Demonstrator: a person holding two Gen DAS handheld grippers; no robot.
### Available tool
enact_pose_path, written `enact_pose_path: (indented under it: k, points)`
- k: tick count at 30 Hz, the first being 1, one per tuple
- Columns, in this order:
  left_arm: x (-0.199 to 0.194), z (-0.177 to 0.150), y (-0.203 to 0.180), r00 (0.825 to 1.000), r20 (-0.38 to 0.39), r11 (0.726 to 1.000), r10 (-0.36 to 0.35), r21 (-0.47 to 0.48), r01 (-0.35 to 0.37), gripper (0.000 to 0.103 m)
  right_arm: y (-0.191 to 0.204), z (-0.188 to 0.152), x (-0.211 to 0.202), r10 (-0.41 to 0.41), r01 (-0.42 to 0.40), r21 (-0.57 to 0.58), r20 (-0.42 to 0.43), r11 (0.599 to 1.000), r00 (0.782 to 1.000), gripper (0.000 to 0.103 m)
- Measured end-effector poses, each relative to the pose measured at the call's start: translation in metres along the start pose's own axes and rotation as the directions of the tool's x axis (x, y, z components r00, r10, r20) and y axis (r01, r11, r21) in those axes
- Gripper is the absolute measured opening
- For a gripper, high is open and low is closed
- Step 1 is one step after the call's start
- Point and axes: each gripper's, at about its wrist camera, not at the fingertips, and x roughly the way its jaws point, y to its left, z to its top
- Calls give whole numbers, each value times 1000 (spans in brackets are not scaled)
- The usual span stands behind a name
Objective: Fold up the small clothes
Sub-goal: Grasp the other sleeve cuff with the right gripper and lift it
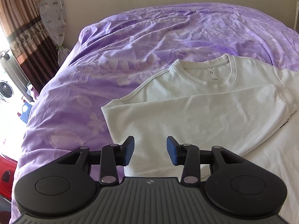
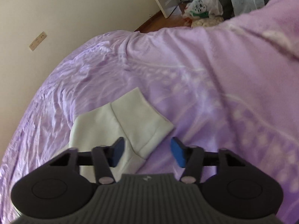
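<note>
A white T-shirt lies on the purple bedspread, its left side folded over the body, collar pointing to the far side. My left gripper is open and empty, hovering over the shirt's near left part. In the right wrist view the shirt's sleeve sticks out over the purple bedspread. My right gripper is open and empty, just above the sleeve's near edge. The right wrist view is blurred.
A cream wall borders the bed. A brown curtain and a wrapped white bundle stand at the left. A plastic bag and furniture sit on the floor beyond the bed.
</note>
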Motion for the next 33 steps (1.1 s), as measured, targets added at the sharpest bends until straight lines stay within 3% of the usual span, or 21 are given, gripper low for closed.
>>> enact_pose_path:
  k: [1, 3, 6, 9, 14, 18, 25, 29, 33]
  points:
    - [-3, 0, 1, 1000, 3, 1000, 2, -1, -2, 47, 1, 1, 5, -5, 5, 3, 2, 1000, 1000, 34]
    - [-10, 0, 5, 1000, 11, 1000, 8, -9, -8, 47, 3, 3, 8, -12, 11, 10, 16, 1000, 1000, 3]
    - [-21, -2, 17, 999, 27, 999, 30, -24, -30, 47, 20, 4, -3, -33, 36, -44, 70, 998, 997, 2]
    - [-26, -3, 33, 998, 27, 997, 58, -56, -57, 47, 54, 6, -32, 1, 17, -146, 128, 989, 992, 1]
    - [-54, -9, 58, 994, 104, 988, 30, -151, -14, 47, 145, 5, -110, 175, -114, -303, 180, 946, 968, 1]
    - [-78, -12, 72, 990, 138, 985, 13, -172, 11, 47, 240, -15, -178, 335, -237, -443, 158, 865, 929, 1]
    - [-108, -16, 96, 984, 176, 977, -28, -204, 64, 47, 390, -101, -246, 515, -407, -579, 26, 707, 857, 1]
    - [-121, -23, 110, 978, 205, 974, -44, -209, 88, 47, 454, -162, -257, 571, -490, -600, -67, 632, 818, 1]
    - [-121, -30, 122, 977, 203, 973, -58, -208, 101, 47, 507, -232, -245, 577, -549, -601, -172, 581, 798, 1]
